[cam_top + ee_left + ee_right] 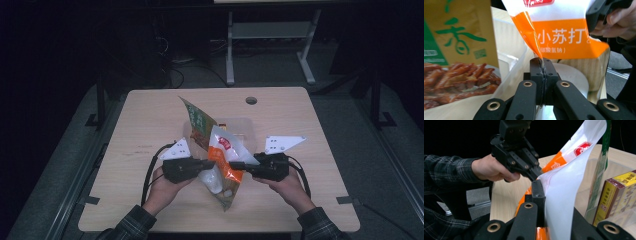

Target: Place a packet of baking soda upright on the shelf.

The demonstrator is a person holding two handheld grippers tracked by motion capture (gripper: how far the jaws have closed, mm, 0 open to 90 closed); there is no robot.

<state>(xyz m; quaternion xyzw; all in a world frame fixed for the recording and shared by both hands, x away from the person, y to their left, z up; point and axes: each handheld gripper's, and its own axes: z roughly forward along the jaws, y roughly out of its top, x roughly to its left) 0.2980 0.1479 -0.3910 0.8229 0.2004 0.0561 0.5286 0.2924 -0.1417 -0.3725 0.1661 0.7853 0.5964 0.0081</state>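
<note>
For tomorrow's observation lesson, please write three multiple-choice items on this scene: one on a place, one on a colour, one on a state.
1. Where does the clear plastic tub stand?
A. at the table's middle
B. on the floor
C. at the table's left edge

2. Which colours has the baking soda pouch?
A. blue and black
B. orange and white
C. all green

3. How do the left tongs stand?
A. wide open
B. shut on the pouch's edge
C. shut on a box

Key:
1 A: the high view shows the tub centred on the wooden table.
2 B: the left gripper view shows a white top over an orange band.
3 B: the jaws pinch the pouch's thin edge; the right tongs grip it as well.
</note>
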